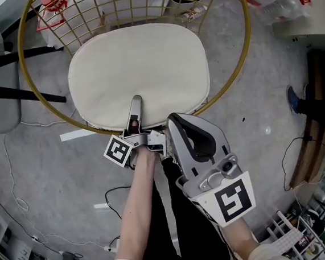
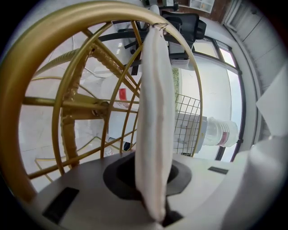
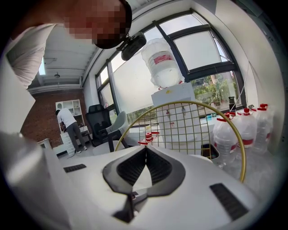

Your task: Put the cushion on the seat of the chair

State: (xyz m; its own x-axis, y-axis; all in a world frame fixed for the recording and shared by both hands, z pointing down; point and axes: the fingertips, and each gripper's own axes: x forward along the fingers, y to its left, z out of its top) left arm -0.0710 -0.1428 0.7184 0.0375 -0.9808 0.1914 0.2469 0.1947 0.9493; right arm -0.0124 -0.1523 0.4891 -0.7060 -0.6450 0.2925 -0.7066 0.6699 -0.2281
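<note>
Two grippers are showing, only one working. Left gripper is clamping the near edge of the white cushion, jaws pinching the fabric w/ a narrow gap btwn them. The cushion is lying flat inside the gold wire chair, covering the seat, near edge reaching the front rim. It's probably being gripped there so it can be nudged square before letting go. Left forearm is stretching straight fwd, gripper pointing roughly level. Right gripper is waiting just beside the front rim, jaws closed tip to tip, holding nothing.
</note>
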